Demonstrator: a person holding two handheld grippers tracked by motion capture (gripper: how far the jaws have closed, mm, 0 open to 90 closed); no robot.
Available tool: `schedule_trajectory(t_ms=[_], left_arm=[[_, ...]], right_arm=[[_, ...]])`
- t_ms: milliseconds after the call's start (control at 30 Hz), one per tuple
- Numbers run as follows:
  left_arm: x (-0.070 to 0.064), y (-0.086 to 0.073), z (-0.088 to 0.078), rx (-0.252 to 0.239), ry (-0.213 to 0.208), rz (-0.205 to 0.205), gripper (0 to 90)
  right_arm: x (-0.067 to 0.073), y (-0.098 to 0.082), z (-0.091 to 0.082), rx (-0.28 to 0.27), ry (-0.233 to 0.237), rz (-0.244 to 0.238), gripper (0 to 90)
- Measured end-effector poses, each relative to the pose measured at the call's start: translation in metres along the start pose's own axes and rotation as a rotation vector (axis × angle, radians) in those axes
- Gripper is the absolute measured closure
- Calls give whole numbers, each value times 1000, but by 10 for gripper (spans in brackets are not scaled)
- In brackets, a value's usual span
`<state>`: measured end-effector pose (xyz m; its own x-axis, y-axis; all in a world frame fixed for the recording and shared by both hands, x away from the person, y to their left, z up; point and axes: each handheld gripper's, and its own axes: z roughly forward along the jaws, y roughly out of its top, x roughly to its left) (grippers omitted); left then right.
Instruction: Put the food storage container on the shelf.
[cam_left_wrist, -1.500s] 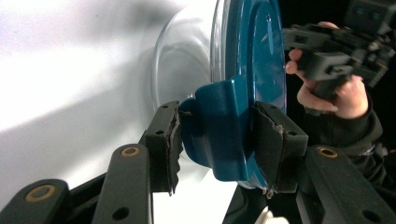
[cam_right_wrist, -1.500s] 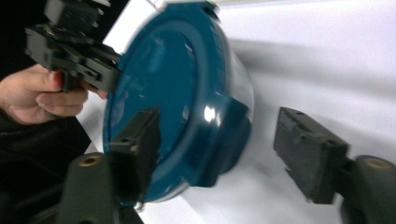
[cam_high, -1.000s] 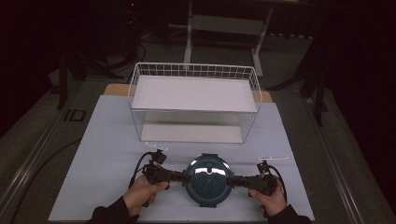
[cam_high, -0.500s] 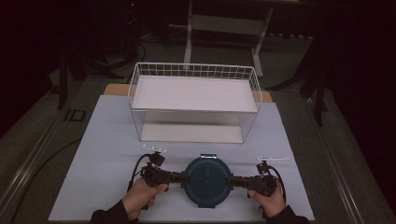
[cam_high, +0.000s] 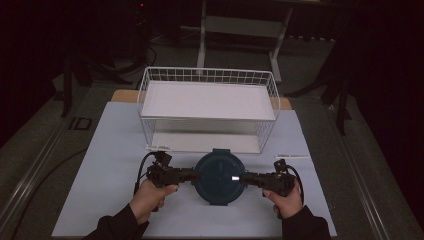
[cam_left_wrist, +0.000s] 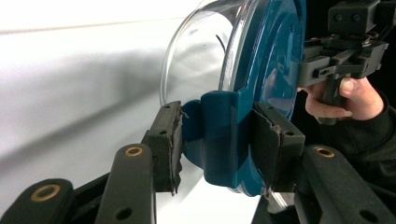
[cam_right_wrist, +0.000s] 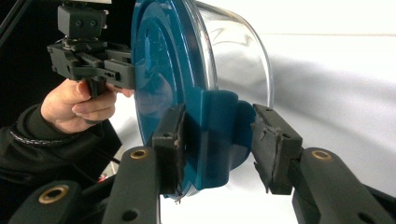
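Tongs on both sides are clamped on a round glass container with a teal lid (cam_high: 218, 176): the left tongs (cam_high: 192, 175) are closed on the lid's side latch (cam_left_wrist: 219, 135), and the right tongs (cam_high: 246, 178) are set around the opposite latch (cam_right_wrist: 218, 135), one pad pressed on it. The container is held between the two hands over the white table (cam_high: 110, 165), just in front of a white wire basket (cam_high: 208, 100).

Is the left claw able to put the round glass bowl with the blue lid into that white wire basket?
Probably yes. The left claw and right claw hold the round glass bowl with the blue lid by its side tabs, right in front of the white wire basket, whose top is open with nothing between them.
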<state>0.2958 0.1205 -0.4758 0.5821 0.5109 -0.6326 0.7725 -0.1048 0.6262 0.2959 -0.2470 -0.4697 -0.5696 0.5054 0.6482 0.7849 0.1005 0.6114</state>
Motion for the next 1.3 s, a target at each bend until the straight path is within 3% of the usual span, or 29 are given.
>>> schedule_trajectory(t_ms=[133, 600, 833, 1167, 1300], left_arm=[[3, 7, -2, -28, 15, 21, 553], [35, 28, 8, -95, 31, 62, 553], [51, 33, 12, -119, 65, 75, 552], [65, 44, 18, -130, 109, 103, 552], [70, 45, 21, -138, 124, 88, 551]], right_arm=[[-2, 8, 3, -14, 0, -27, 569], [-21, 45, 20, -23, -36, -100, 568], [-36, 50, 36, -48, -41, -122, 567], [-54, 56, 50, -96, -55, -136, 564], [-58, 58, 55, -100, -72, -143, 562]])
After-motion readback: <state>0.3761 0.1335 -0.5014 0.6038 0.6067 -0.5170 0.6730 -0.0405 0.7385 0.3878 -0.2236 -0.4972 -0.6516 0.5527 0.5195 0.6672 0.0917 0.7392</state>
